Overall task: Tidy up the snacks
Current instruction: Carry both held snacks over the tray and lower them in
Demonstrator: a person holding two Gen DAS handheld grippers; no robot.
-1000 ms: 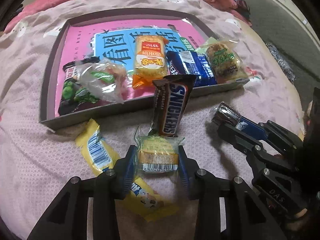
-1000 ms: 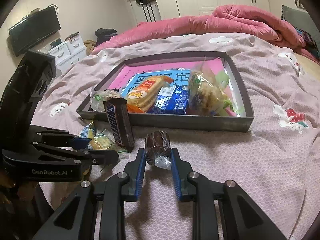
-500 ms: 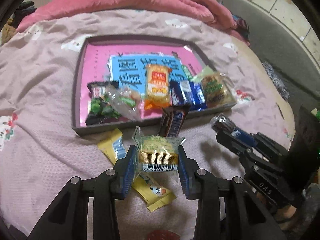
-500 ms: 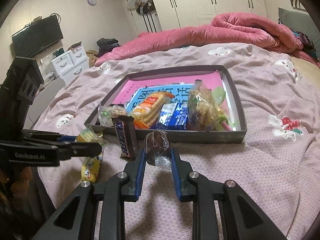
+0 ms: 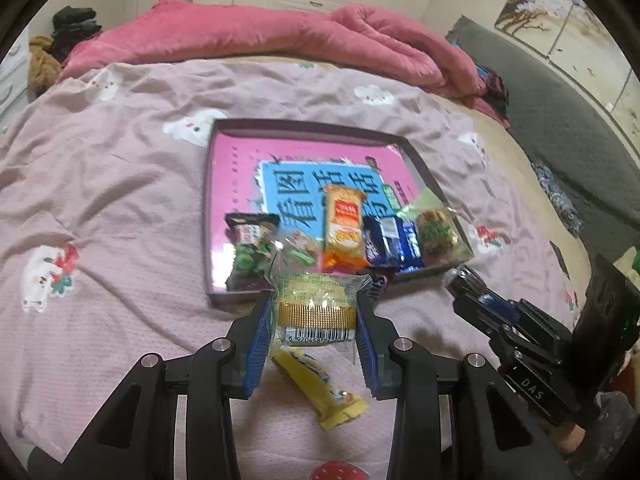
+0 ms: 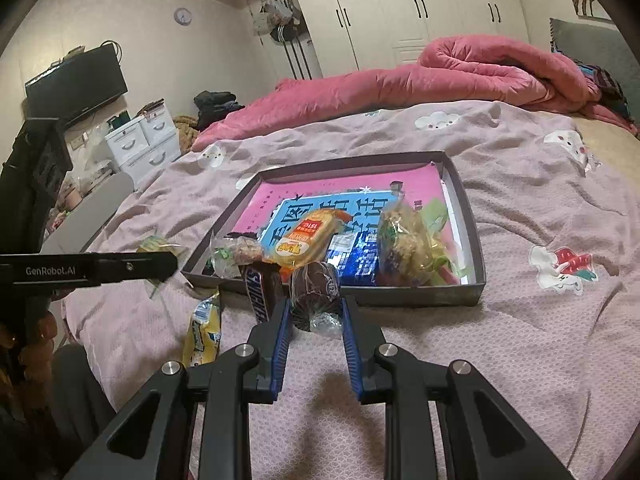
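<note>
Both grippers have a grip right now. The left gripper [image 5: 316,316] is pinching a clear-wrapped pastry [image 5: 314,304], held up above the bedspread [image 5: 100,208] just short of the tray [image 5: 210,216]. The right gripper [image 6: 314,316] squeezes a dark wrapped cake [image 6: 314,292] near the tray's front wall, beside the Snickers bar [image 6: 260,292].

We read "GenRobot.AI" on the left gripper's [image 6: 164,266] side at nine o'clock, and "DAS" on the right gripper's [image 5: 466,286] arm at four o'clock. The cake pack [image 5: 314,310] shows barcode digits "6 970458 742". The chocolate bar [image 6: 260,292] shows part of "SNICKERS". The orange packet [image 6: 308,240] reads "15%".
</note>
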